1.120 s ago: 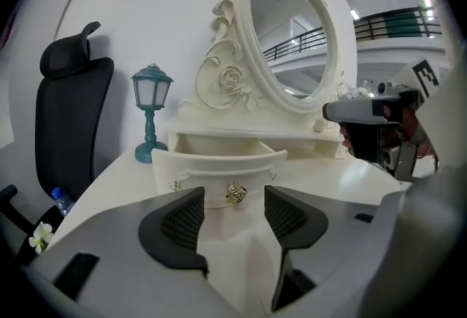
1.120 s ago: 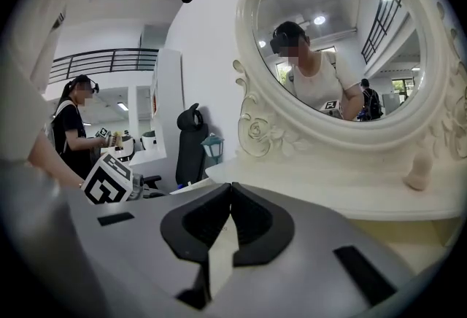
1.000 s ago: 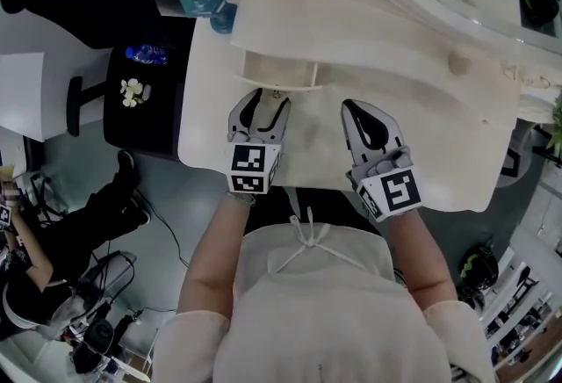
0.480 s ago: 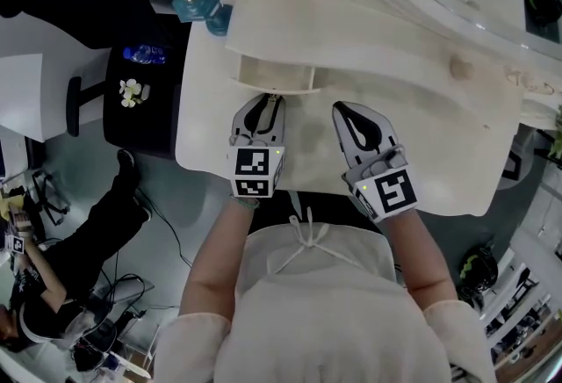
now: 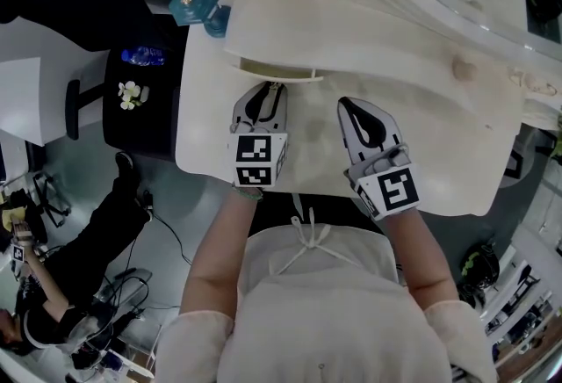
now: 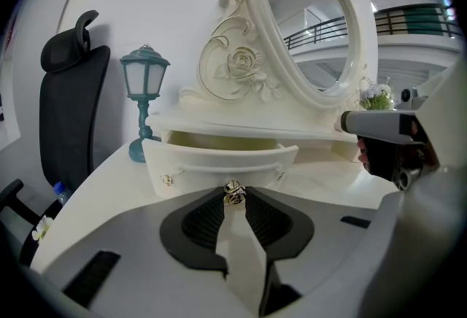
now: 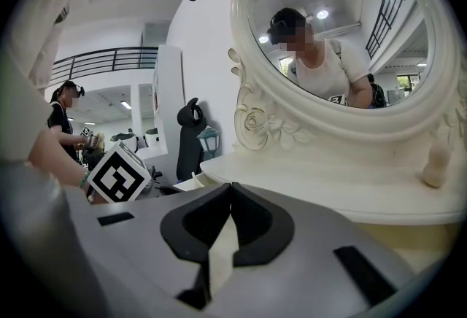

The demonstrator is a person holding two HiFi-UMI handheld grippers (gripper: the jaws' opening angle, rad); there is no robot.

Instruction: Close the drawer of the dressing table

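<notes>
Head view: the drawer (image 5: 274, 71) stands partly out of the dressing table (image 5: 439, 122). The left gripper (image 5: 270, 91) is at the drawer front, and the right gripper (image 5: 351, 109) is beside the drawer, over the tabletop.
Left gripper view: the jaws have just been closing and pinch the drawer's gold knob (image 6: 233, 193).
Right gripper view: the jaws are together with nothing between them.

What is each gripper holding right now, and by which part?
The left gripper has just closed its jaws on the small gold knob at the middle of the drawer front. The right gripper is shut, holding nothing.
</notes>
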